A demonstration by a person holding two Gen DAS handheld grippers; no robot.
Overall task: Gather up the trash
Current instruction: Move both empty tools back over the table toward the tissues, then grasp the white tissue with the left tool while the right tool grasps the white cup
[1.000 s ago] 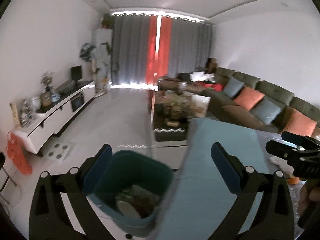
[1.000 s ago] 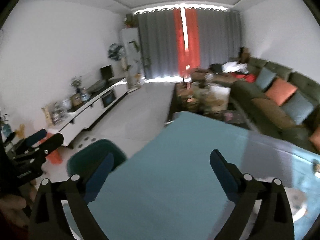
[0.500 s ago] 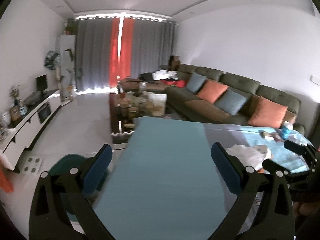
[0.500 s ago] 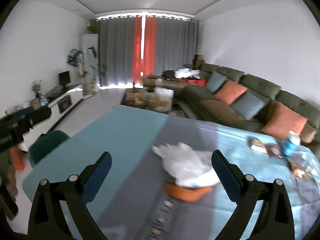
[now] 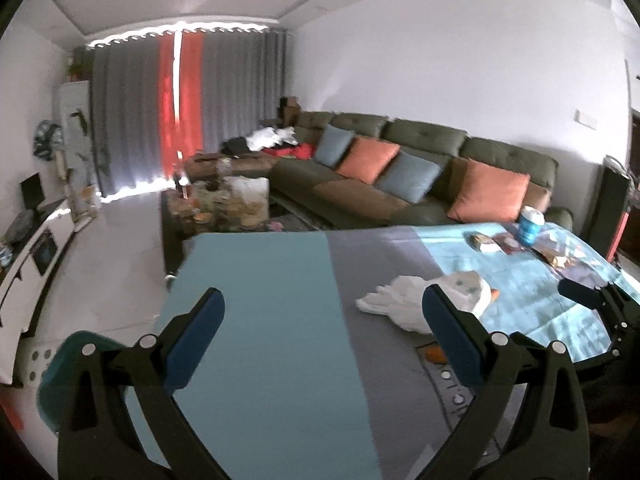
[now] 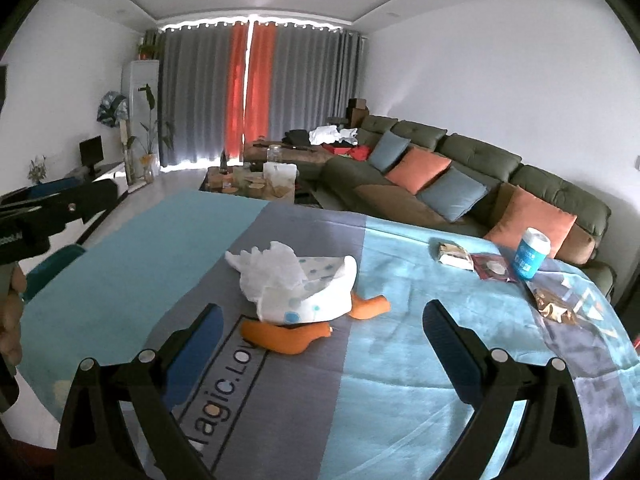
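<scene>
Right gripper at bottom of frame, jaws spread wide, nothing between them. Center: white crumpled tissue wad touching orange peel pieces on blue-grey tablecloth. Right: blue can upright, wrappers just beside it. Left edge: left gripper. Teal bin beyond the table's left edge.

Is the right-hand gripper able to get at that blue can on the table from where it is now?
Probably yes. The right gripper is open and holds nothing, and the blue can stands upright ahead to its right. The tablecloth between them looks bare; only flat wrappers lie beside the can.
</scene>
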